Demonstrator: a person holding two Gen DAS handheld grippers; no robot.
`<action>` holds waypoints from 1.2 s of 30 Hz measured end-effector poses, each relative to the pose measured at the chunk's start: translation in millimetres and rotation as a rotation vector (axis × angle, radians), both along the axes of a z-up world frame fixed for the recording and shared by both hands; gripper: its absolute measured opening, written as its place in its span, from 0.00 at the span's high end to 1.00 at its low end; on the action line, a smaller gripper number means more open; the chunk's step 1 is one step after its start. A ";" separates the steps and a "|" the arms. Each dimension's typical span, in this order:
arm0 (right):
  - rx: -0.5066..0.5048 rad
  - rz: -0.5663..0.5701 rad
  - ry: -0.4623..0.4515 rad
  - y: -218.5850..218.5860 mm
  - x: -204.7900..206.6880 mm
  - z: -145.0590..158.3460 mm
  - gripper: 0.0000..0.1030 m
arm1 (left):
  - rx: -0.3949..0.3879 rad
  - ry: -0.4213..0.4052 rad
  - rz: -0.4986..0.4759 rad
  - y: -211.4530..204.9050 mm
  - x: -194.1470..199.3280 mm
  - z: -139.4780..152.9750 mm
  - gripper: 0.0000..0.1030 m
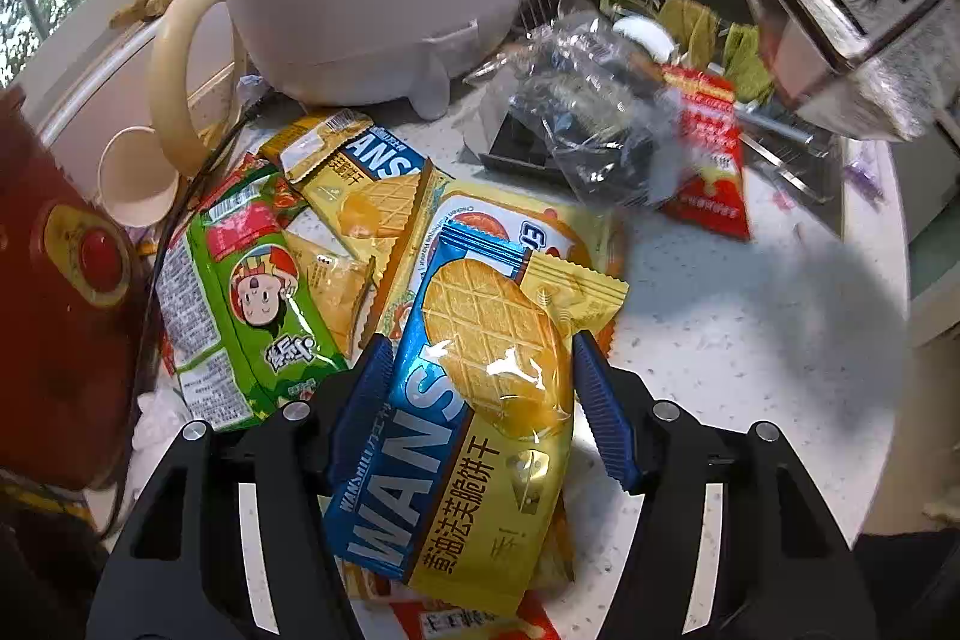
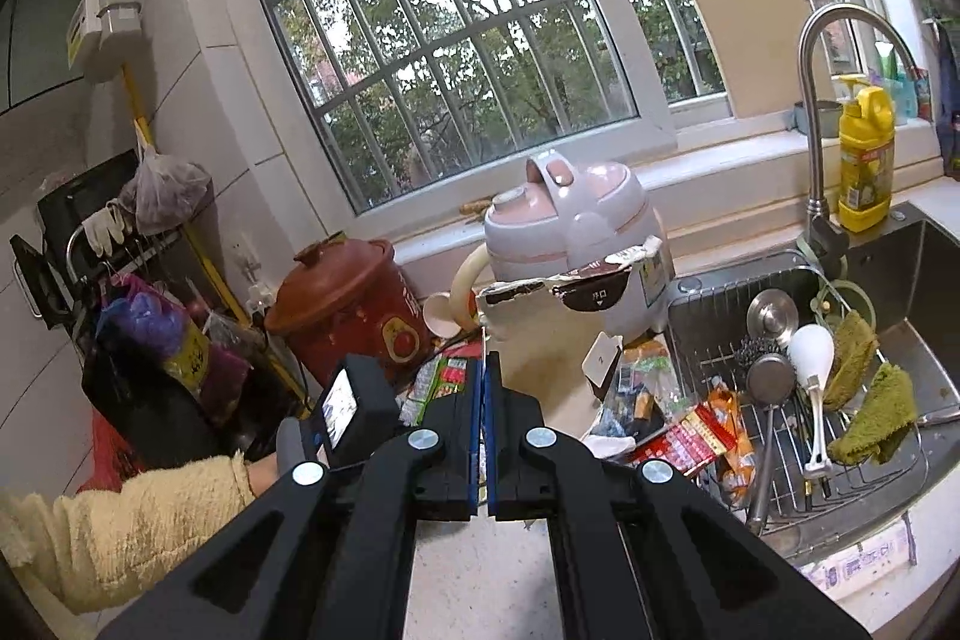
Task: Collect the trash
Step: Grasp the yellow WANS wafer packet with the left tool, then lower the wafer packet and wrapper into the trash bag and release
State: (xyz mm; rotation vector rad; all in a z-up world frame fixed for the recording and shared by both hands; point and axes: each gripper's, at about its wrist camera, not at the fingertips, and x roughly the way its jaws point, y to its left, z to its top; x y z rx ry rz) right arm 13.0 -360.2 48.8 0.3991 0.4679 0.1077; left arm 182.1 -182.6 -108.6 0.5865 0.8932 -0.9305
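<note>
Jaws straddle blue-yellow biscuit wrapper [image 1: 456, 436] — pads just beside edges

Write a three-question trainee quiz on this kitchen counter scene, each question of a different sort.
1. True or false: the right gripper is wide open.
2. Which wrapper lies between the left gripper's fingers? A) the green snack packet B) the blue and yellow biscuit wrapper C) the red packet
3. Fill in: the yellow bottle stands beside the ____.

Key: 1 false, its fingers are together. 2 B. 3 tap.
</note>
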 end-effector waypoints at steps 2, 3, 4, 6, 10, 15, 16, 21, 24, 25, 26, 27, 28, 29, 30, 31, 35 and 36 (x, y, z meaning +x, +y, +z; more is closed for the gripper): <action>0.001 0.004 -0.009 1.1 -1.0 3.2 1.00 | -0.033 0.018 0.012 4.6 6.1 5.7 0.42; -0.001 0.003 -0.015 2.1 -1.9 5.1 1.00 | -0.059 0.012 0.021 9.5 4.4 12.0 0.42; -0.001 0.007 -0.022 3.4 -3.5 7.4 1.00 | -0.082 0.008 0.024 14.4 2.5 17.8 0.42; -0.007 0.016 -0.034 6.8 -8.4 12.2 1.00 | -0.133 0.000 0.028 29.1 -6.6 33.5 0.42; -0.064 0.061 -0.044 20.5 -25.3 22.7 1.00 | -0.225 -0.072 0.058 72.4 -51.6 71.7 0.42; -0.087 0.136 0.000 41.7 -58.7 23.1 1.00 | -0.334 -0.072 0.137 140.3 -131.9 94.5 0.42; -0.094 0.158 0.019 48.3 -68.4 21.1 1.00 | -0.335 -0.061 0.144 148.8 -147.5 94.3 0.42; -0.072 0.286 0.164 79.0 -116.8 6.3 1.00 | -0.340 0.074 0.193 200.9 -231.2 80.7 0.42; -0.046 0.322 0.298 91.6 -140.6 -21.7 1.00 | -0.307 0.183 0.268 215.4 -264.4 46.5 0.42; -0.019 0.330 0.350 95.7 -147.3 -38.8 1.00 | -0.293 0.217 0.285 217.1 -271.3 32.3 0.42; -0.005 0.331 0.381 98.1 -150.1 -51.1 1.00 | -0.266 0.253 0.305 217.5 -280.3 10.0 0.42; 0.002 0.328 0.422 102.1 -152.7 -71.2 1.00 | -0.254 0.271 0.318 219.6 -287.0 -4.0 0.42; 0.008 0.329 0.452 106.8 -154.4 -92.1 1.00 | -0.252 0.290 0.323 218.2 -291.1 -19.3 0.42; 0.010 0.333 0.469 111.3 -154.8 -107.4 1.00 | -0.244 0.322 0.336 216.4 -295.1 -46.3 0.42; 0.006 0.335 0.491 116.1 -154.5 -131.0 1.00 | -0.237 0.337 0.348 216.6 -297.1 -64.2 0.42; 0.005 0.337 0.508 119.5 -154.0 -148.9 1.00 | -0.224 0.364 0.354 214.0 -298.2 -92.4 0.42; -0.011 0.346 0.605 138.4 -145.1 -263.4 1.00 | -0.161 0.414 0.395 203.9 -294.8 -188.7 0.41; -0.036 0.349 0.619 143.9 -142.2 -291.4 0.99 | -0.140 0.409 0.401 199.7 -291.3 -218.0 0.41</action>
